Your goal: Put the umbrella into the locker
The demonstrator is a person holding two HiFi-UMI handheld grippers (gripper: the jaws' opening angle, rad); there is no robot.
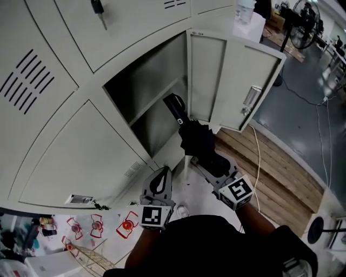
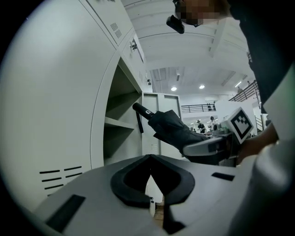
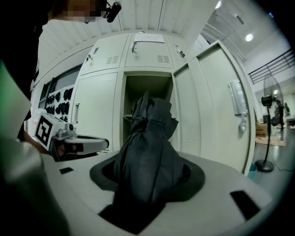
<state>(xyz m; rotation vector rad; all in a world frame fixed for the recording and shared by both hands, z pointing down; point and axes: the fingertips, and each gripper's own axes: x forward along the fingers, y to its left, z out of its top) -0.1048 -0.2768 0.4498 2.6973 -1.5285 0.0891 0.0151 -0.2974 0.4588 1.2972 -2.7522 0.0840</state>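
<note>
A folded black umbrella (image 1: pixel 195 142) sticks out of my right gripper (image 1: pixel 210 164), which is shut on its fabric. Its handle (image 1: pixel 174 105) points into the open locker (image 1: pixel 154 92), at the mouth below the inner shelf. In the right gripper view the umbrella (image 3: pixel 150 147) rises between the jaws toward the locker opening (image 3: pixel 146 90). The locker door (image 1: pixel 233 81) is swung out to the right. My left gripper (image 1: pixel 160 177) hangs lower left of the umbrella, shut and holding nothing. In the left gripper view its tips (image 2: pixel 150 158) meet, with the umbrella (image 2: pixel 173 129) and the right gripper (image 2: pixel 207 147) ahead.
Shut grey locker doors (image 1: pixel 70 157) surround the open one. A key (image 1: pixel 98 7) hangs in an upper door. Wooden boards (image 1: pixel 273 165) and a white cable (image 1: pixel 257 157) lie right of the door. A standing fan (image 3: pixel 269 133) is further right.
</note>
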